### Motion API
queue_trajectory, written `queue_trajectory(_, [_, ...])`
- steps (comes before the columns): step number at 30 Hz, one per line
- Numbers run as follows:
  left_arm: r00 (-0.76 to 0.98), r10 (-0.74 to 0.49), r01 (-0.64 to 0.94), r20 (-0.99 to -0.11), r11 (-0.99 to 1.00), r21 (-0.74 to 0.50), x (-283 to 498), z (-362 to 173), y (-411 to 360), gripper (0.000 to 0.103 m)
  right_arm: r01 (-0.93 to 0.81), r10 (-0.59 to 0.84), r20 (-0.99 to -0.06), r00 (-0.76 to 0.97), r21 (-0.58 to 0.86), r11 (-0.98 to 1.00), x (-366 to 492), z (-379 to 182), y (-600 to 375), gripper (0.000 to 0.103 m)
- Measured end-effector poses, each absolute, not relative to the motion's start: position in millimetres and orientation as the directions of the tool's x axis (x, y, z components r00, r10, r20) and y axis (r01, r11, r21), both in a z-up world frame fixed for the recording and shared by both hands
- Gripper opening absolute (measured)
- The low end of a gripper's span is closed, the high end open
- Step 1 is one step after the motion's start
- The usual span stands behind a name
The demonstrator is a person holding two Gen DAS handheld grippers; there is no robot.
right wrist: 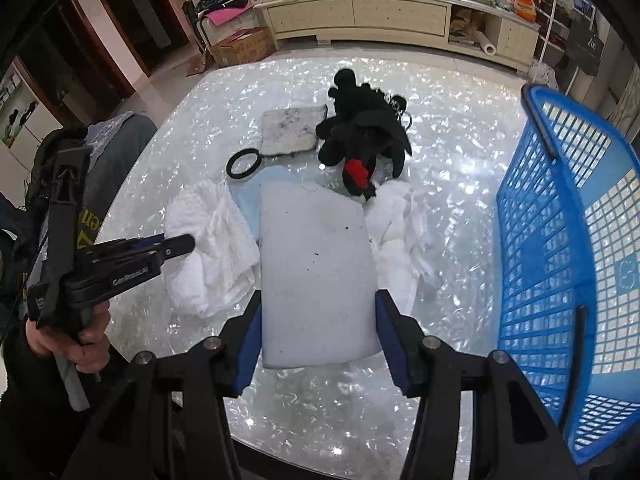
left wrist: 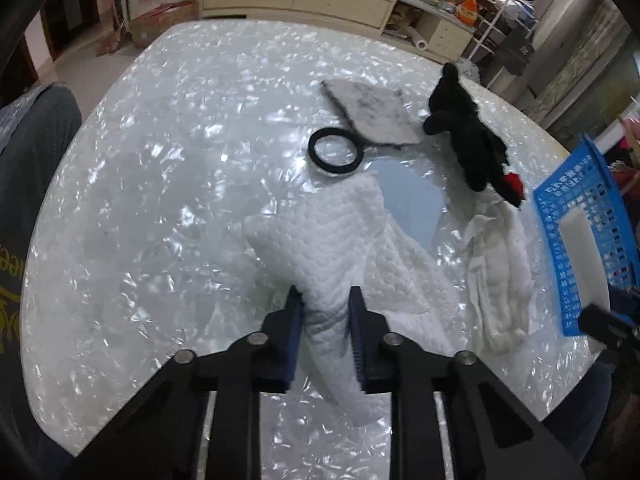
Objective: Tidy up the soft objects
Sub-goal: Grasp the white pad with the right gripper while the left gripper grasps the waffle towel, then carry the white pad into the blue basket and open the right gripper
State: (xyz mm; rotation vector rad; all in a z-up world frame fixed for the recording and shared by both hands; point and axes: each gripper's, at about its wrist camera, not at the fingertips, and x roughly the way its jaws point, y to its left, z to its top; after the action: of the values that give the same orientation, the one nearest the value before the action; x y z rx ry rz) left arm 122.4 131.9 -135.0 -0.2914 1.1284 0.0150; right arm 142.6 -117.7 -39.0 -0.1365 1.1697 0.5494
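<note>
My left gripper (left wrist: 325,296) is shut on a fold of a white waffle towel (left wrist: 336,232) that lies bunched on the shiny table (left wrist: 160,184). In the right wrist view the left gripper (right wrist: 186,243) reaches into that towel (right wrist: 212,248) from the left. My right gripper (right wrist: 318,296) is shut on a white foam pad (right wrist: 316,260), held flat above the table. A black plush toy (left wrist: 468,132) (right wrist: 368,136) with a red patch lies further back. A blue basket (left wrist: 576,200) (right wrist: 560,240) stands on the right.
A grey stained pad (left wrist: 372,110) and a black ring (left wrist: 335,152) lie behind the towel. A second white cloth (left wrist: 500,280) sits near the basket, with a pale blue sheet (left wrist: 412,196) between the cloths. A dark chair (left wrist: 36,160) stands left; a hand (right wrist: 88,340) holds the left gripper.
</note>
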Motion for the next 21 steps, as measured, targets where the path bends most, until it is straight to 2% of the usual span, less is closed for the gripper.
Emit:
queue_trajectory(11, [0.456, -0.155, -0.153, -0.876, 0.956, -0.249, 110.9, -128.2, 133.6, 0.017, -0.467, 0.334, -0.876, 0.347, 0.147, 0.872, 144.7, -4.9, -143.4, 0.051])
queue_trajectory(21, [0.432, -0.144, -0.162, -0.89, 0.959, -0.234, 110.6, -141.9, 129.8, 0.017, -0.339, 0.216, -0.864, 0.455, 0.057, 0.939, 171.9, 27.2, -213.3, 0.051])
